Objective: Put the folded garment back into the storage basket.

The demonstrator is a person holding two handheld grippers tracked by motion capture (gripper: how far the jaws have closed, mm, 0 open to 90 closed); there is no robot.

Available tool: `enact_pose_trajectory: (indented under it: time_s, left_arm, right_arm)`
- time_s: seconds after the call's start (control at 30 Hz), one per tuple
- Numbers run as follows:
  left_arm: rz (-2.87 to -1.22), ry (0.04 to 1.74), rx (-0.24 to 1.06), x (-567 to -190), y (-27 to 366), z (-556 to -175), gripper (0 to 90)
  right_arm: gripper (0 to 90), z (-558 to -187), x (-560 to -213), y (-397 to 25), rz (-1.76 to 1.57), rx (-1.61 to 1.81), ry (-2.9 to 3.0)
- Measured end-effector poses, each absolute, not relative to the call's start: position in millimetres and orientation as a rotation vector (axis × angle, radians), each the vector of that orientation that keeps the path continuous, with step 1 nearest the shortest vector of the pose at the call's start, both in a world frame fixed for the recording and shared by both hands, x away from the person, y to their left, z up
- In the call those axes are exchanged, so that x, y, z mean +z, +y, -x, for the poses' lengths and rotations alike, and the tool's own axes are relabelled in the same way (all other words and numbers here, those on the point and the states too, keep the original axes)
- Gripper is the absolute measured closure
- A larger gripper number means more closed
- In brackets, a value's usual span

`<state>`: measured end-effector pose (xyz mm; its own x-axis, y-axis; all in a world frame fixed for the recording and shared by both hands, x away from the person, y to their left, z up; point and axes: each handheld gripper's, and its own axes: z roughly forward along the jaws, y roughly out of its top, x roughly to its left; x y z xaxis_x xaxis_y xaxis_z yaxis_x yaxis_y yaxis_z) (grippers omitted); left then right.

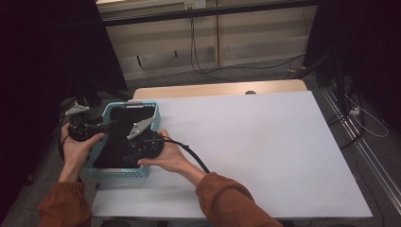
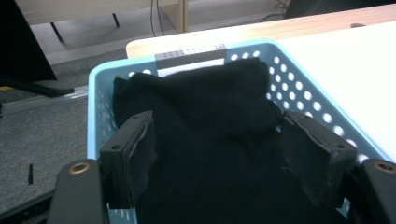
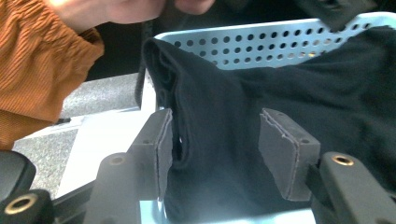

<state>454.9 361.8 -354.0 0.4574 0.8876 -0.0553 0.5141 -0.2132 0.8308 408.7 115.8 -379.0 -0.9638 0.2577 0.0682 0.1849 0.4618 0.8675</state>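
At the table's nine o'clock edge, a black cloth (image 1: 124, 137) is seen lying folded inside a light blue perforated basket (image 1: 109, 109). Its near fold is straddled by the wide-spread jaws of the right gripper (image 3: 215, 149), nothing being pinched. From eight o'clock, the left gripper (image 2: 219, 158) is held over the cloth, jaws equally wide. Bare white table (image 1: 265, 142) lies toward three o'clock.

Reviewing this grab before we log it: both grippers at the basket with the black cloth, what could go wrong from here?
1. The basket sits at the table's left edge; pulling the black cloth could drag or tip it off.
2. The right gripper is open around one fold near the basket's rim, so it may pinch too little cloth and slip.
3. The left gripper hangs open over the cloth; closing low could catch the basket's wall.
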Motion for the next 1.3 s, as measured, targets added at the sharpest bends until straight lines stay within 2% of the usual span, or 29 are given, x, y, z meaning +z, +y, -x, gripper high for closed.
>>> enact_pose_trajectory:
  time_s: [0.23,0.43,0.67,1.17,1.3]
  left_arm:
    - [-1.860,1.151,0.578,-362.0,356.7,-433.3,26.3]
    - [-1.852,1.168,0.592,-363.7,355.5,-420.9,22.4]
    - [-1.845,1.105,0.614,-360.6,345.0,-402.9,16.8]
    - [-1.832,1.021,0.623,-356.1,322.4,-370.3,10.7]
    - [-1.824,1.011,0.627,-359.1,315.6,-363.1,8.1]
  right_arm:
    - [46.0,-402.8,-381.0,91.7,-0.447,1.548,2.593]
    - [45.7,-400.2,-385.2,74.5,-0.479,1.544,2.580]
    - [43.6,-395.3,-386.9,53.8,-0.526,1.554,2.546]
    - [26.3,-387.7,-396.1,20.5,-0.649,1.526,2.518]
    - [24.0,-385.1,-398.7,14.3,-0.676,1.489,2.512]
